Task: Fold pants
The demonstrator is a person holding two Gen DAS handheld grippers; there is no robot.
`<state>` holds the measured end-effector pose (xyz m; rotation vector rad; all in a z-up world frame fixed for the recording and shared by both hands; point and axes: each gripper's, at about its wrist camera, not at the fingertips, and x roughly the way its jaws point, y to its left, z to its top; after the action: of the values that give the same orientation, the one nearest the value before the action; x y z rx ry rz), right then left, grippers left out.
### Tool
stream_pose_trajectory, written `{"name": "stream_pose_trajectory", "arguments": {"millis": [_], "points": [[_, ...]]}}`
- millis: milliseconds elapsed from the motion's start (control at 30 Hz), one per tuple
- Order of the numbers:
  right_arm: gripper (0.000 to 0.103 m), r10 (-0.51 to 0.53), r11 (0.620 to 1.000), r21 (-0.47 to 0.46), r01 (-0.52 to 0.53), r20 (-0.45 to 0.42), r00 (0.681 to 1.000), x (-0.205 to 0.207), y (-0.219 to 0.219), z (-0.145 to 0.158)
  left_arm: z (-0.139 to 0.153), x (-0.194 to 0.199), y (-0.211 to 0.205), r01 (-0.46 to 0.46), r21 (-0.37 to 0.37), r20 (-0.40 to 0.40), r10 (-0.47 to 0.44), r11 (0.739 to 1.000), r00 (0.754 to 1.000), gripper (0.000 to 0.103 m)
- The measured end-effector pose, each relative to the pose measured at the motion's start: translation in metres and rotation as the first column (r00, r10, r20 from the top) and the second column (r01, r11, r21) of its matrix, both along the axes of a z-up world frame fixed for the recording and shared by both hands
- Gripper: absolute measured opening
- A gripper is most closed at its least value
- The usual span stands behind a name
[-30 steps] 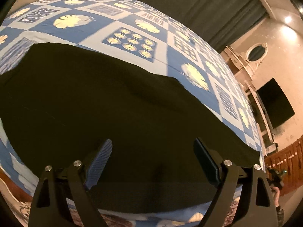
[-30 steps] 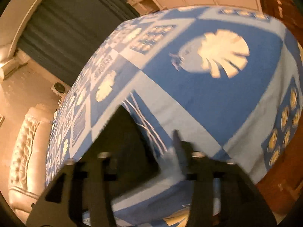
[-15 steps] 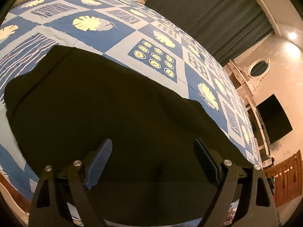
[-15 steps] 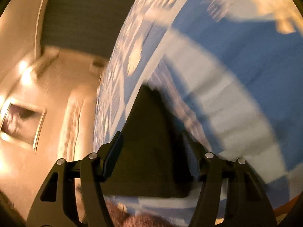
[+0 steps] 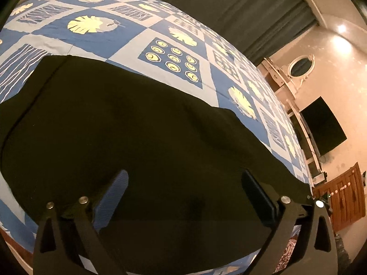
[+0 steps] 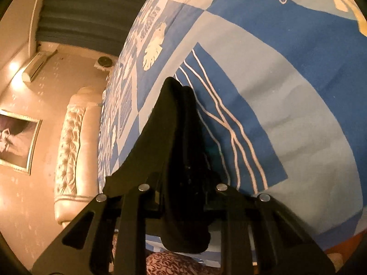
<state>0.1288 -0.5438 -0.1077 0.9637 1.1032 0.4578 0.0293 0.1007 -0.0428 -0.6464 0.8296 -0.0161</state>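
Observation:
Black pants (image 5: 137, 126) lie spread flat on a bed with a blue and white patterned cover (image 5: 179, 29). My left gripper (image 5: 183, 190) is open and empty, hovering just above the pants near the bed's front edge. In the right wrist view my right gripper (image 6: 183, 160) is shut on a bunched end of the pants (image 6: 169, 119), which hangs folded between the fingers and droops below them. The fingertips themselves are hidden by the dark cloth.
Dark curtains (image 5: 240, 4) hang behind the bed. A wall-mounted TV (image 5: 323, 126) and wooden cabinet (image 5: 341, 197) stand to the right. A cream tufted headboard or sofa (image 6: 71, 146) and a framed picture (image 6: 16, 142) are on the right gripper's left side.
My right gripper has closed on the end of the pants and lifted it off the cover. The left gripper stayed open and drew back slightly, showing more of the pants.

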Motion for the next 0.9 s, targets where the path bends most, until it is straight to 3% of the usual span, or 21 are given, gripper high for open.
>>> {"name": "stream_pose_trajectory", "arguments": {"millis": [167, 433, 667, 900], "points": [[0.020, -0.027, 1.000, 0.012, 0.026, 0.061, 0.998, -0.002, 0.017, 0.030, 0.000, 0.003, -0.007, 0.016, 0.052, -0.019, -0.015, 0.999, 1.000, 0.098], [0.019, 0.023, 1.000, 0.006, -0.025, 0.195, 0.981, -0.008, 0.084, 0.109, 0.000, 0.004, -0.008, 0.018, 0.072, -0.025, -0.016, 0.997, 1.000, 0.098], [0.019, 0.116, 0.993, -0.029, -0.112, 0.266, 0.957, -0.007, 0.189, 0.157, 0.001, 0.009, -0.013, 0.029, 0.125, -0.051, -0.023, 0.992, 0.998, 0.098], [0.019, 0.247, 0.969, -0.093, -0.230, 0.272, 0.930, -0.009, 0.306, 0.163, 0.000, 0.008, -0.012, 0.030, 0.117, -0.046, -0.025, 0.993, 0.999, 0.098]]}}
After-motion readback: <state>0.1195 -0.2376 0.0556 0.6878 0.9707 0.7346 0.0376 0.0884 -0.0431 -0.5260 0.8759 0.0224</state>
